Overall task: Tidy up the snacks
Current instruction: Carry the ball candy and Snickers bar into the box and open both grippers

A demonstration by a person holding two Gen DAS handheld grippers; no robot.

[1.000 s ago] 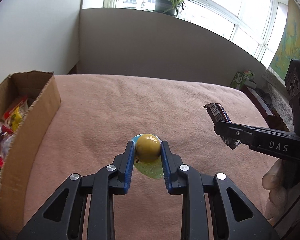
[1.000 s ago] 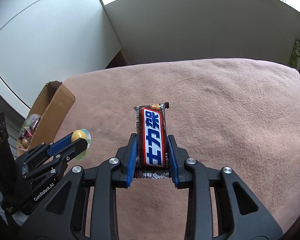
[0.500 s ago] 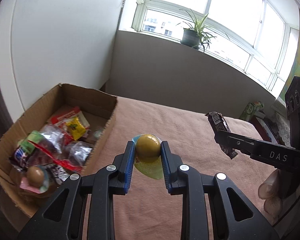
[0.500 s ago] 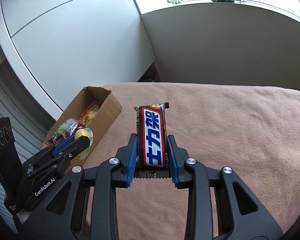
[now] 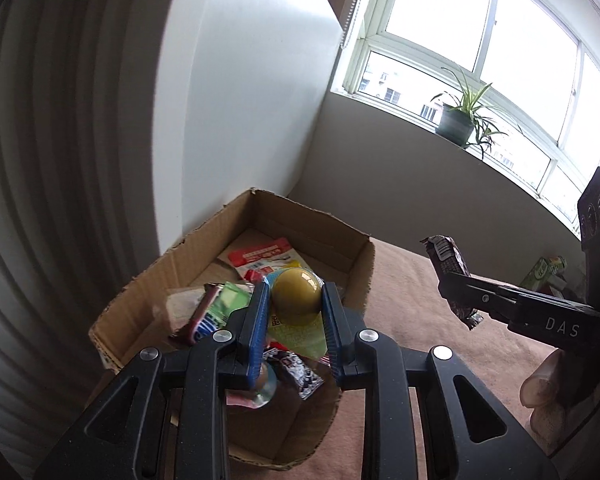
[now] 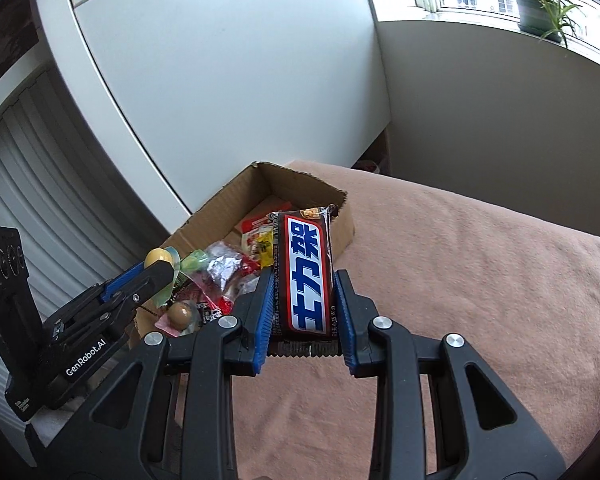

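Both grippers have swung from the blanket to the box [image 5: 352,258]. Left gripper [image 5: 296,300] pinches the jelly cup [image 5: 296,294] over the box, ready to drop. Right gripper [image 6: 304,292] pinches the bar [image 6: 306,276] near the box's right wall. Snacks beneath the left fingers [image 5: 256,320] are partly hidden.

The left gripper [image 5: 296,300] covers the middle of the cardboard box [image 5: 204,240], hiding the snacks beneath its fingers. The yellow jelly cup [image 5: 296,296] shows only its dome; its label print is too small to read. The chocolate bar [image 6: 306,276] hides the box's near corner. The potted plant [image 6: 540,8] is cut off by the frame's upper edge.
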